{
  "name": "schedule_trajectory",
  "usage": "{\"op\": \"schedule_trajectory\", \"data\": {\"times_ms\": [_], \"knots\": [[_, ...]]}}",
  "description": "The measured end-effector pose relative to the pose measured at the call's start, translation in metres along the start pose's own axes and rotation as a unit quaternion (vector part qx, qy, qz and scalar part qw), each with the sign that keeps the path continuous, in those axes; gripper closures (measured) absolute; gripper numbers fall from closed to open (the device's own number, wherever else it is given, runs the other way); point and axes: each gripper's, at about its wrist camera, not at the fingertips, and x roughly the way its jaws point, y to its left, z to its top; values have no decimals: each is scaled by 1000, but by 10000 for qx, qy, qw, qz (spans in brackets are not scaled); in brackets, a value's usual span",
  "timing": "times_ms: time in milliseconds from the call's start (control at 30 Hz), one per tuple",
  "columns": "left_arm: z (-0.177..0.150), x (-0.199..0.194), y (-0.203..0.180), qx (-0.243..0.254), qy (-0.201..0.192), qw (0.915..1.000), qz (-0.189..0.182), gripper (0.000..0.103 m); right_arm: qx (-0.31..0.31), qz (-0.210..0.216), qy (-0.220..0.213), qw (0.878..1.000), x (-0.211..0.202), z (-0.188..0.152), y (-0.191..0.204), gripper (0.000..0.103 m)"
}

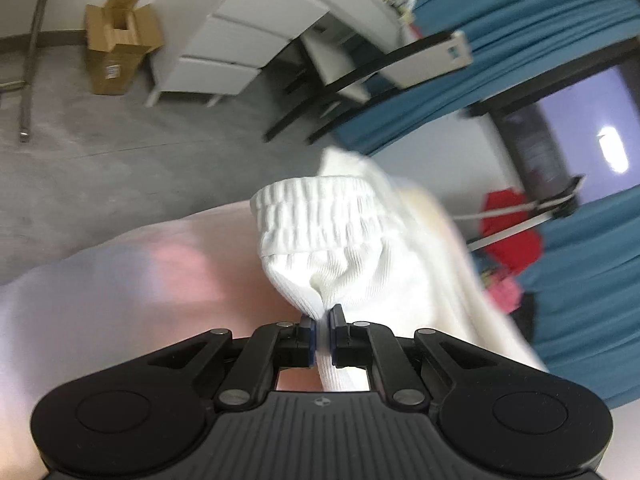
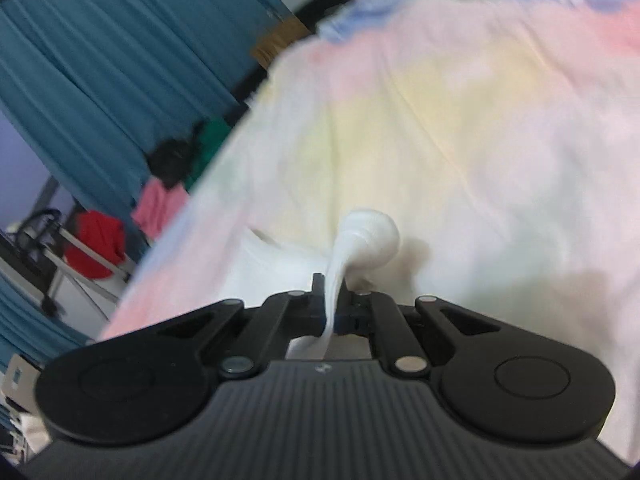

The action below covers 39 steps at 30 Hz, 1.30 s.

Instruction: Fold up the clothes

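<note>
My left gripper (image 1: 321,318) is shut on a white ribbed garment (image 1: 340,248) with an elastic waistband (image 1: 320,210), held above a pastel tie-dye cloth surface (image 1: 120,280). The fabric hangs away to the right. My right gripper (image 2: 334,286) is shut on a bunched part of the same white garment (image 2: 368,240), just above the pastel surface (image 2: 460,120). More white fabric (image 2: 272,264) lies to the left of the right gripper. Both views are blurred.
A white drawer unit (image 1: 224,40), a cardboard box (image 1: 116,40) and a desk stand on the grey floor beyond. Teal curtains (image 2: 100,60) hang around. Red (image 2: 96,244), pink and green clothes lie beside the surface's edge.
</note>
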Motion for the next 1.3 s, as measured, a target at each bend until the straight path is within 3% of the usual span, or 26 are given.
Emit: {"op": "schedule_trajectory", "data": {"times_ms": [100, 200, 300, 333, 367, 400, 433, 467, 567, 667, 867, 1000, 1067, 1167, 1300], "knots": [[-7, 13, 6, 309, 132, 9986, 410, 93, -133, -77, 185, 9997, 11, -9, -9, 97], [-16, 12, -3, 787, 63, 9951, 590, 89, -166, -70, 254, 9995, 10, -10, -9, 94], [-28, 4, -22, 1400, 94, 9872, 754, 63, -322, -45, 323, 9990, 3, -7, 2, 92], [-33, 1, -29, 1601, 109, 9837, 808, 48, -388, -71, 337, 9987, 0, -7, 5, 86], [-38, -4, -37, 1800, 87, 9800, 840, 38, -475, -131, 306, 9983, -4, -5, 9, 72], [-44, -9, -47, 1999, 52, 9760, 867, 34, -566, -167, 231, 9980, -11, -5, 14, 62], [-50, -15, -56, 2197, 17, 9715, 893, 25, -639, -155, 136, 9977, -18, -4, 17, 43], [-56, -20, -65, 2394, -17, 9666, 918, 17, -706, -134, 15, 9974, -26, -1, 22, 31], [-75, -38, -93, 2884, -340, 9537, 783, 14, -1133, -127, -453, 9924, -52, 2, 43, 27], [-96, -57, -124, 3282, -777, 9396, 581, 12, -1604, 64, -644, 9849, -77, 3, 69, 27], [-154, -79, -187, 3920, -1323, 9104, -22, 9, -2854, 865, -621, 9525, -125, -25, 147, 28], [-191, -80, -222, 4269, -1451, 8919, -365, 9, -3202, 1460, -538, 9345, -153, -49, 198, 28], [-211, -76, -231, 4482, -1636, 8778, -420, 8, -3195, 1773, -378, 9301, -159, -64, 215, 28], [-236, -62, -231, 4638, -1824, 8654, -516, 6, -3240, 2119, -287, 9216, -159, -88, 225, 28], [-245, -35, -209, 4757, -1816, 8581, -658, 6, -3546, 2333, -363, 9047, -150, -122, 225, 28]]}}
